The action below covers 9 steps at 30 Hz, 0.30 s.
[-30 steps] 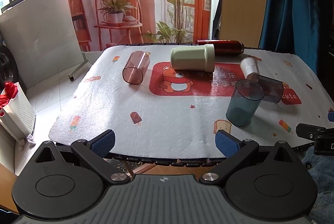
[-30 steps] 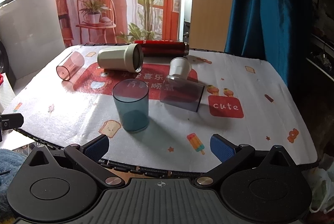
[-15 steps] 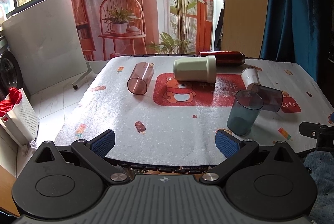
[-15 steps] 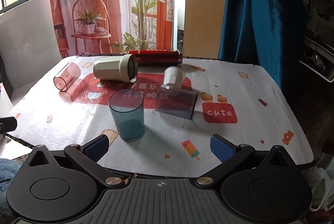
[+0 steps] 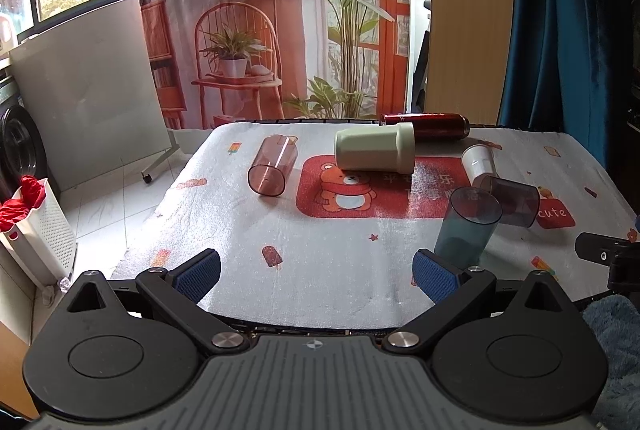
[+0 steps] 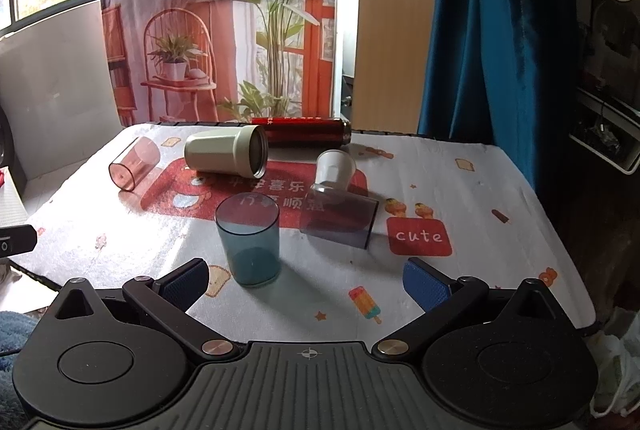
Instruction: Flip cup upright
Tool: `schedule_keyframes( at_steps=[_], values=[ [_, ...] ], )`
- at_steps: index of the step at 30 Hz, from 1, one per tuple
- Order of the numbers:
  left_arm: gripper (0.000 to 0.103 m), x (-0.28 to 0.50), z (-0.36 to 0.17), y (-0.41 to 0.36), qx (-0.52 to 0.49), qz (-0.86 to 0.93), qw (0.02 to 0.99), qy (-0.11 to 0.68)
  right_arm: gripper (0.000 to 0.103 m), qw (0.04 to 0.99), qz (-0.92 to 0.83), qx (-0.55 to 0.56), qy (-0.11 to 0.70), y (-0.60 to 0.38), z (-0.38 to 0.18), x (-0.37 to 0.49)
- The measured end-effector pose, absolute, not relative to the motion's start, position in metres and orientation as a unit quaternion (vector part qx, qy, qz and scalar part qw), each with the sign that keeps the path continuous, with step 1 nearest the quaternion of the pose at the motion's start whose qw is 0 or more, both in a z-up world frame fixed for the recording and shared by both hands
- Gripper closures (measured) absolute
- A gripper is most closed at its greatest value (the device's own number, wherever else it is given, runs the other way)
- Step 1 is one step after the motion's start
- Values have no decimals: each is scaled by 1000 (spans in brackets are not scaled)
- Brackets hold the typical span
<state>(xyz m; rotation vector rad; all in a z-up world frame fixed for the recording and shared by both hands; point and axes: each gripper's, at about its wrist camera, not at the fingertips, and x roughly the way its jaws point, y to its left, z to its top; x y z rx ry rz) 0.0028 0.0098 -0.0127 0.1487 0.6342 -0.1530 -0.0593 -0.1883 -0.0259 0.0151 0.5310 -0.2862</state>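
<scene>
Smoky thin plastic, the grey cup (image 6: 340,218) lying on its side on the tabletop (image 6: 500,213) beside the upright blue cup (image 6: 248,242) looks light, stiff and slick, so I'd pinch its wall near the rim with my right tool (image 6: 306,280), both tools' jaws wide and empty.

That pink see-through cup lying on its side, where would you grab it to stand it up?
Probably around the middle of its wall. The pink cup lies on its side on the tablecloth, open mouth toward the left gripper, whose open jaws are nearer. Come from above, jaws closing across the round body, then tip the closed far end down.
</scene>
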Motion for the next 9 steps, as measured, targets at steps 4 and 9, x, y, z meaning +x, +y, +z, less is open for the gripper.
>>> schedule_keyframes(
  at_steps=[4, 9],
  values=[
    [0, 2, -11, 11, 72, -78, 946, 305, 0, 955, -141, 8, 261, -189, -26, -59],
    [0, 1, -11, 11, 71, -76, 948, 301, 0, 955, -141, 8, 261, -189, -26, -59]
  ],
)
